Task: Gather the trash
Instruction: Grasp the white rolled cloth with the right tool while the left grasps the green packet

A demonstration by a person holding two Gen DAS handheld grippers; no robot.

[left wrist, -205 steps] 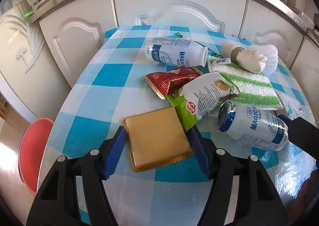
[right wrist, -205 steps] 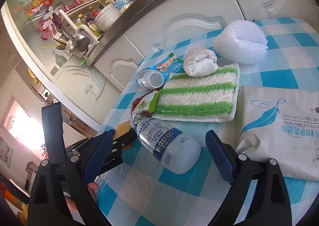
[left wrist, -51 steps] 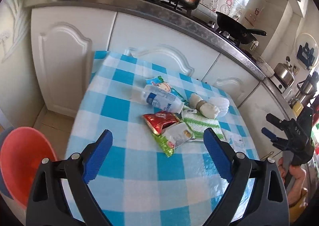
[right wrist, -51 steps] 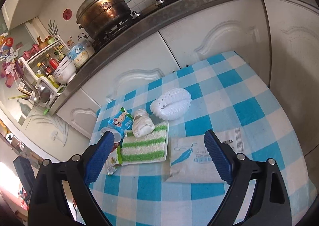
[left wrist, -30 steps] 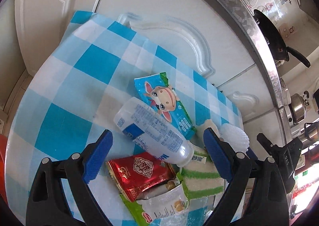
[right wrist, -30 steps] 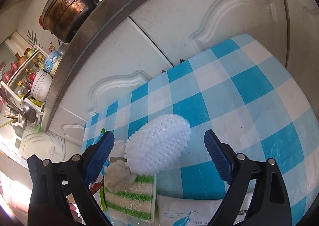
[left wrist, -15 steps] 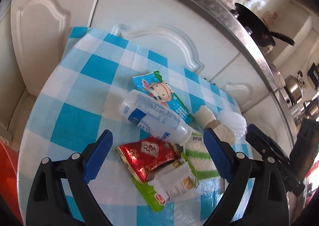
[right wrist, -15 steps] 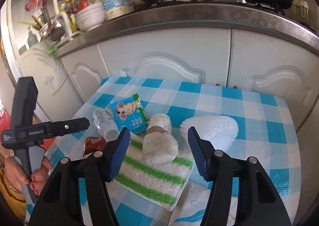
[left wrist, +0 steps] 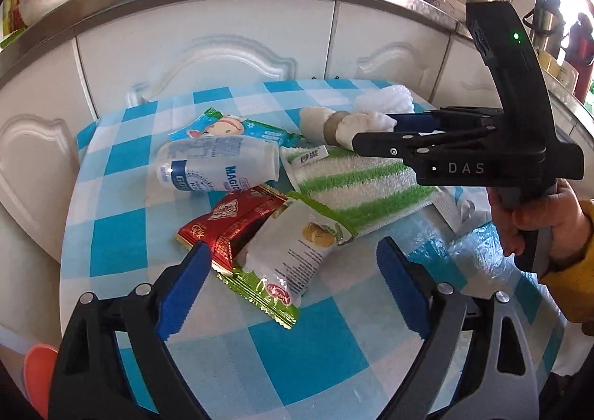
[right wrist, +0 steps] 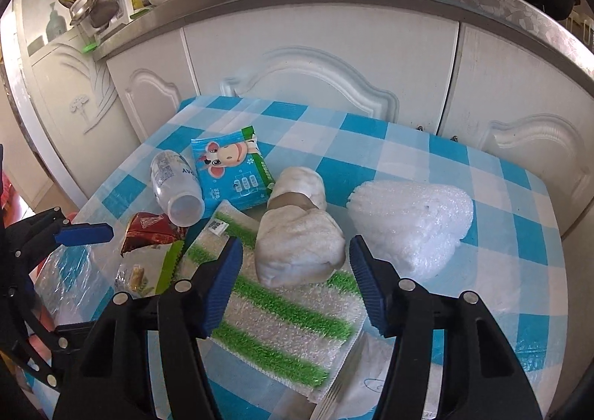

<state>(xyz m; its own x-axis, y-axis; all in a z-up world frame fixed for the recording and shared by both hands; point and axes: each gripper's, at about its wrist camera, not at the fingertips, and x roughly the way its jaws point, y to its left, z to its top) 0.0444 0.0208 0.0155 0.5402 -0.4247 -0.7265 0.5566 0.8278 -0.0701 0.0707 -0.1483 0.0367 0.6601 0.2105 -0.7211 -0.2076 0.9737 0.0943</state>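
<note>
On the blue checked table (left wrist: pixel 315 353) lie a white-and-green snack wrapper (left wrist: pixel 293 253), a red wrapper (left wrist: pixel 230 223), an empty milk bottle (left wrist: pixel 219 167) on its side and a blue cow-print packet (left wrist: pixel 226 128). My left gripper (left wrist: pixel 289 290) is open, its jaws either side of the white-and-green wrapper, just above it. My right gripper (right wrist: pixel 295 286) is open around a white rolled cloth (right wrist: pixel 297 242) that lies on a green-striped towel (right wrist: pixel 274 316). The bottle (right wrist: pixel 174 186), blue packet (right wrist: pixel 232 167) and red wrapper (right wrist: pixel 148 230) also show in the right wrist view.
A white bubble-wrap bundle (right wrist: pixel 412 223) sits right of the rolled cloth. A white tissue pack (right wrist: pixel 371 383) lies under the towel's near edge. White kitchen cabinets (right wrist: pixel 315 60) stand behind the table. A red basin (left wrist: pixel 37 379) is on the floor at the left.
Both grippers have come down close to the table. The left now straddles the white-and-green wrapper; the right has narrowed and closed in around the rolled cloth.
</note>
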